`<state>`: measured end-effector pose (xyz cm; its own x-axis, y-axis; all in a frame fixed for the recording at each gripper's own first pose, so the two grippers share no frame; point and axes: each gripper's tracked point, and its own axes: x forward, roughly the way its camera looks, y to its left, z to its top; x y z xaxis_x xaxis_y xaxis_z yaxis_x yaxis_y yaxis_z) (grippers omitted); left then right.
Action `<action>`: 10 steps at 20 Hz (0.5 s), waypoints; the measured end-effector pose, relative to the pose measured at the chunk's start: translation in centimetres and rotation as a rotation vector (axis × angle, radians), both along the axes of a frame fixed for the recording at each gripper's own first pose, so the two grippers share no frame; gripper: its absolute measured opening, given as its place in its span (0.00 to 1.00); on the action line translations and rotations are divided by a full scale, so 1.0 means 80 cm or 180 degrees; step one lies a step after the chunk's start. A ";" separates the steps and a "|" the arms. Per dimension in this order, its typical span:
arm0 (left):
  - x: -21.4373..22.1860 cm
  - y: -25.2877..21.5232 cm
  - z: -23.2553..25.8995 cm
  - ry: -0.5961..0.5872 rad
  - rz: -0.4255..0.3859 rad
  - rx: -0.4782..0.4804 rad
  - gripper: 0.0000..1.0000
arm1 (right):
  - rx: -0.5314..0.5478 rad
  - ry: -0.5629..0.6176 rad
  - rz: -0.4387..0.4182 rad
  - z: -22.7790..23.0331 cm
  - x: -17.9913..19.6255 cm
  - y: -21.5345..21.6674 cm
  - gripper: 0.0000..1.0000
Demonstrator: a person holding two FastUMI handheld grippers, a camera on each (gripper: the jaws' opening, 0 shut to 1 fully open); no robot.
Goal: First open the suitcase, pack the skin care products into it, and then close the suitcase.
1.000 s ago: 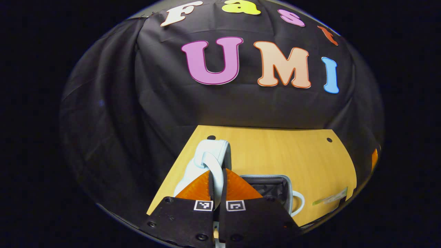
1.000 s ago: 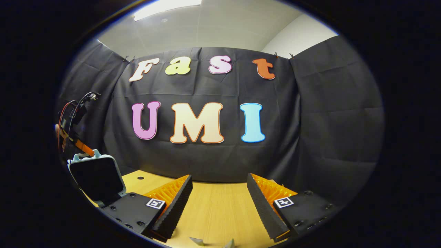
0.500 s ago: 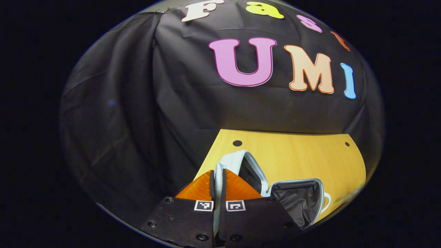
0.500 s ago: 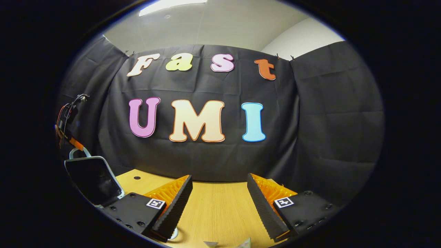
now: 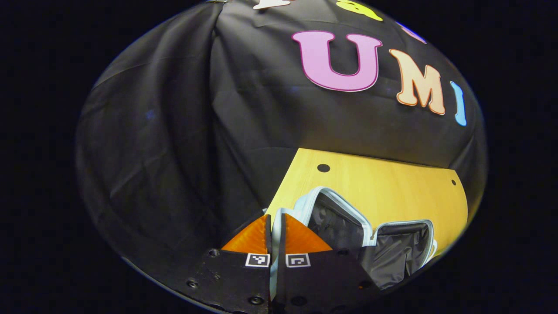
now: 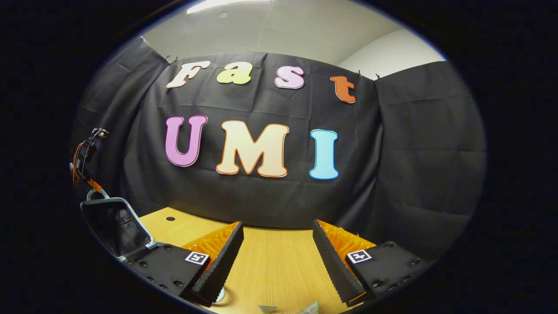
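Left gripper (image 5: pixel 274 226) is pinched tight on the pale-blue fabric suitcase's (image 5: pixel 348 218) handle loop (image 5: pixel 273 261), propping the lid open on the wooden table (image 5: pixel 392 187); right gripper (image 6: pixel 277 257) waits, fingers apart.

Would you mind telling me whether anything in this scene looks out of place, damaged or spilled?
Nothing stands out. The suitcase lies open on the table, its lid raised by the left gripper, shut on the handle. The right gripper hangs open above the table.
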<state>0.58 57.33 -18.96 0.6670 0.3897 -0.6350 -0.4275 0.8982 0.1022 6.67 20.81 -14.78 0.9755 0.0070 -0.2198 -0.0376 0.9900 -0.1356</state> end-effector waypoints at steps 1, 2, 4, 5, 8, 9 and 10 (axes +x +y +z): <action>0.000 0.003 -0.008 0.0027 -0.0001 -0.0002 0.00 | -0.0003 0.0016 -0.0006 -0.001 -0.001 -0.001 0.98; -0.002 0.007 -0.020 0.0100 0.0010 0.0002 0.00 | -0.0005 0.0013 -0.0016 0.000 -0.002 -0.002 0.98; 0.005 0.013 -0.041 0.0189 0.0071 -0.0037 0.00 | -0.0028 -0.0012 -0.0045 0.003 -0.005 -0.007 0.98; 0.006 0.015 -0.051 0.0202 0.0113 -0.0060 0.00 | -0.0042 -0.0003 -0.0056 0.001 -0.006 -0.009 0.99; 0.000 0.023 -0.072 0.0188 0.0204 -0.0099 0.00 | -0.0071 0.0029 -0.0091 -0.001 -0.007 -0.017 0.99; -0.005 0.029 -0.083 0.0209 0.0244 -0.0112 0.00 | -0.0078 0.0027 -0.0096 -0.001 -0.010 -0.019 1.00; -0.009 0.031 -0.094 0.0249 0.0286 -0.0139 0.00 | -0.0091 0.0026 -0.0096 -0.001 -0.010 -0.020 0.98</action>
